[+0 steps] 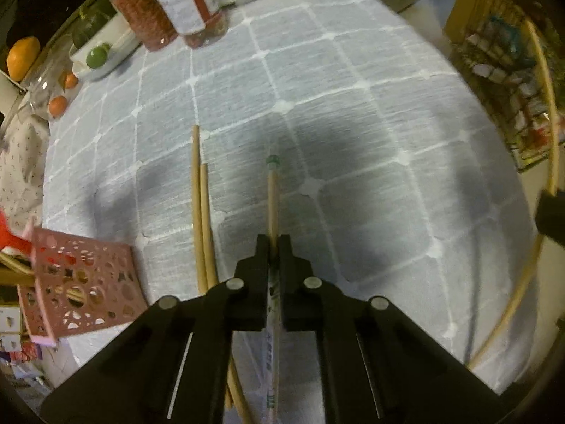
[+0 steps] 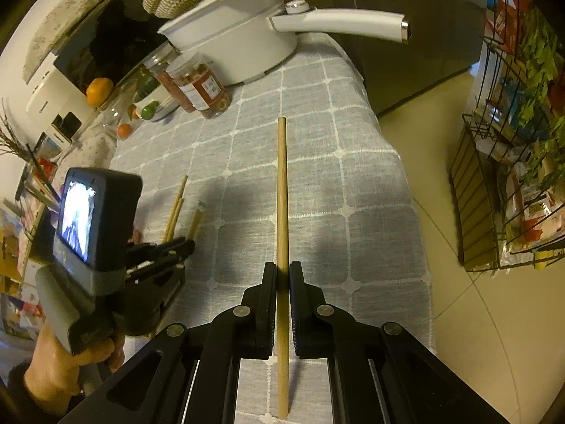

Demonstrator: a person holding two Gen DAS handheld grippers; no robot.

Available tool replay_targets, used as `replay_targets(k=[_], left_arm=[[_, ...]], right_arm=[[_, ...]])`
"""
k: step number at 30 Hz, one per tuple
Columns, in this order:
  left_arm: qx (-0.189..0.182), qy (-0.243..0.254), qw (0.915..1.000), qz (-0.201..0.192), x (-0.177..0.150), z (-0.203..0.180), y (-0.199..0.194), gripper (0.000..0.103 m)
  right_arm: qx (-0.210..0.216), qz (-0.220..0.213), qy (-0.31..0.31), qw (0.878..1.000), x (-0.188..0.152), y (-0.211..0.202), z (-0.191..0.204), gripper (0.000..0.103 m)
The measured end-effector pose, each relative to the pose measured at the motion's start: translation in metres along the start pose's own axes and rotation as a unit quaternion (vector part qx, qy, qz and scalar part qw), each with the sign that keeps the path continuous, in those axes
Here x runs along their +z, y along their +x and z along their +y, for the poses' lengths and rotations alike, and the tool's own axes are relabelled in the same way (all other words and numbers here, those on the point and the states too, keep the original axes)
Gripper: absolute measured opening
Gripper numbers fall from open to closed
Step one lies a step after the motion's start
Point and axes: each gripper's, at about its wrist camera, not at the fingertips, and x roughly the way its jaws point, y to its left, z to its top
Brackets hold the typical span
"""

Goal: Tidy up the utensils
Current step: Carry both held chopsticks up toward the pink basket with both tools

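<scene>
Left gripper (image 1: pixel 272 243) clamps a wrapped chopstick (image 1: pixel 272 198); right gripper (image 2: pixel 282 275) clamps a bare chopstick (image 2: pixel 281 194). Two chopsticks (image 1: pixel 201 212) left of it await the pink holder (image 1: pixel 81 282).

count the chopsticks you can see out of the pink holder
4: one in the left gripper, its chopstick partly wrapped; one chopstick in the right gripper; two loose chopsticks on the tablecloth. More may be hidden.

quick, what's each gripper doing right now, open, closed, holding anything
Left gripper: shut on a wrapped chopstick.
Right gripper: shut on a bare chopstick.
</scene>
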Motion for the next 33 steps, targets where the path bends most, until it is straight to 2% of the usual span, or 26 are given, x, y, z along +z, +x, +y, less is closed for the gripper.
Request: replay_targets(k=[11,19,23,29,31,33], left_arm=[[-0.039,0.017,0.996,-0.079,-0.034,0.008,-0.067,0.006],[-0.064,0.02,0.9882,-0.138,-0.064,0.029,-0.111,0.006],[-0.074,0.003,0.9816,-0.176,-0.078,0.05,-0.135,0.006],[-0.093,-0.04,0.962,-0.253,-0.094,0.091,-0.168,0.006],[-0.099,-0.056,0.9533,-0.28,-0.096,0.103,-0.173,0.006],[-0.11,-0.073,0.9398,-0.315,-0.099,0.12,-0.177,0.006]], right_arm=[[0.002,-0.04,-0.019,0.999,-0.001,-0.032,0.015,0.007],[-0.004,-0.085,-0.061,0.995,-0.01,-0.058,0.049,0.007],[0.0,-0.107,-0.079,0.991,-0.013,-0.071,0.067,0.007],[0.006,-0.134,-0.107,0.985,-0.013,-0.083,0.096,0.007],[0.013,-0.139,-0.112,0.984,-0.012,-0.085,0.105,0.007],[0.021,-0.142,-0.119,0.983,-0.012,-0.085,0.116,0.007]])
